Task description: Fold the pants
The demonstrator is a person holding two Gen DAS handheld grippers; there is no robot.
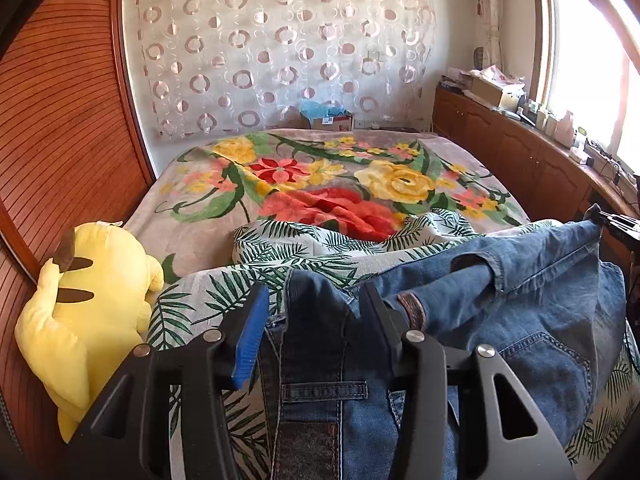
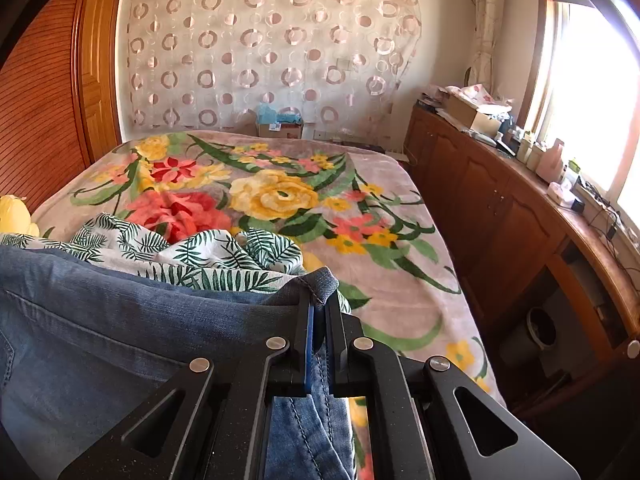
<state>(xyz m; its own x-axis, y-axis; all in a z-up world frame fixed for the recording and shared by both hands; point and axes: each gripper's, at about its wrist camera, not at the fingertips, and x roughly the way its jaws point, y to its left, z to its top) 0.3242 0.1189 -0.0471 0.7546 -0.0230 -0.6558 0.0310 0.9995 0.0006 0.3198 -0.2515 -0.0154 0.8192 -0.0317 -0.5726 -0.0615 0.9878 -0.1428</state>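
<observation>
Blue denim pants lie rumpled on a leaf-print sheet on the bed. My left gripper is open, its fingers standing on either side of a raised fold near the waistband and belt loop. My right gripper is shut on an edge of the pants, which stretch away to the left. The right gripper also shows at the far right of the left wrist view, pinching the denim's corner.
A floral blanket covers the bed. The leaf-print sheet lies under the pants. A yellow plush toy sits at the left by the wooden wardrobe. A wooden cabinet with clutter runs along the right under the window.
</observation>
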